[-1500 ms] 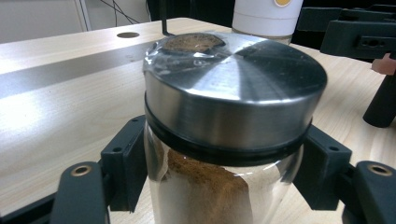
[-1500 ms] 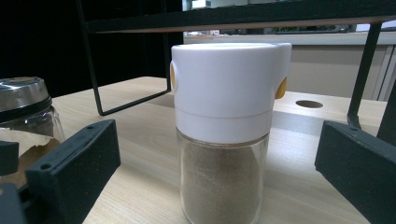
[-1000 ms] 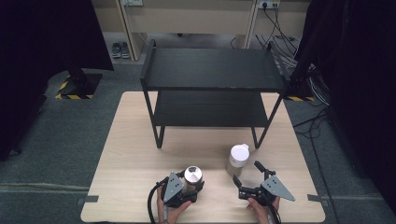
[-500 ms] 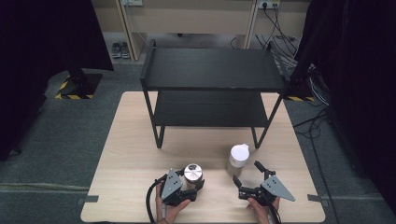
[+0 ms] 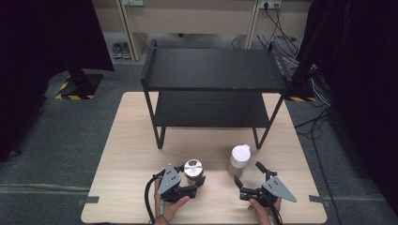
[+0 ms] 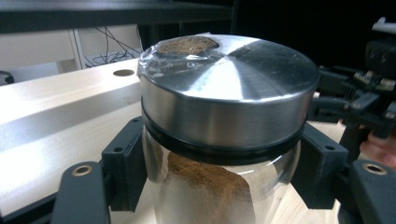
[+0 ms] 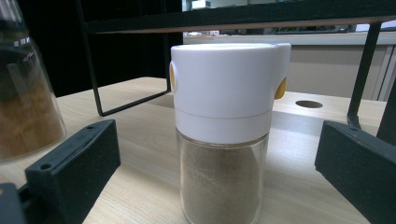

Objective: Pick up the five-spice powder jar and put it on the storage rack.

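**Left clamped on metal-lid jar, right open facing white-cap shaker**

Left gripper [image 5: 196,182] had its jaws pinched on the glass jar [image 6: 219,140], just under the steel lid; brown powder inside. The jar sat at the near edge of the table [image 5: 131,140], in front of the black shelf rack [image 5: 213,70]. Right gripper [image 5: 248,177] had its jaws spread, nothing between the pads. The white-cap shaker [image 7: 224,121] stood upright on the table just beyond them, untouched.

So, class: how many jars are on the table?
2. The metal-lidded jar sits clamped in the left gripper; the white-capped jar stands before the open right gripper.
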Demonstrator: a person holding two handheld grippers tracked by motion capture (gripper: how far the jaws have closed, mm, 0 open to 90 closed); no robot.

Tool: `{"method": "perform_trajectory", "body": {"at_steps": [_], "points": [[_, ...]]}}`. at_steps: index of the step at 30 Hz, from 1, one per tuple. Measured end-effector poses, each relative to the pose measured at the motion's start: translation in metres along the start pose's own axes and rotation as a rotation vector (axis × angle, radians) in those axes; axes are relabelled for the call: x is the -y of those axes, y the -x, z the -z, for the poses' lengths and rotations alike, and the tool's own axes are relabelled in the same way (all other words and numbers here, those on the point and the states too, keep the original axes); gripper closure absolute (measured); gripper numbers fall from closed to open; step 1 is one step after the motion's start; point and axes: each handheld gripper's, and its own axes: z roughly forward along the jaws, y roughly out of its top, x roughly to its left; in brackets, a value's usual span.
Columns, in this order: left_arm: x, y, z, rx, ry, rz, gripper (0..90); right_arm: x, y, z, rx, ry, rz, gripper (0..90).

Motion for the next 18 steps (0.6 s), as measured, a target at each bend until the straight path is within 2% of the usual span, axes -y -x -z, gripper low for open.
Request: {"method": "perform_trajectory", "body": {"at_steps": [5, 13, 18], "points": [[-0.015, -0.008, 0.0, 0.021, 0.009, 0.0, 30.5, 0.0, 0.0, 0.0, 0.0, -0.002, 0.001, 0.4], [-0.042, -0.019, -0.001, 0.053, -0.004, -0.017, 30.5, 0.0, 0.0, 0.0, 0.0, 0.0, 0.001, 0.4], [-0.058, -0.03, -0.002, 0.081, 0.005, -0.003, 30.5, 0.0, 0.0, 0.0, 0.001, 0.001, 0.0, 0.4]]}}
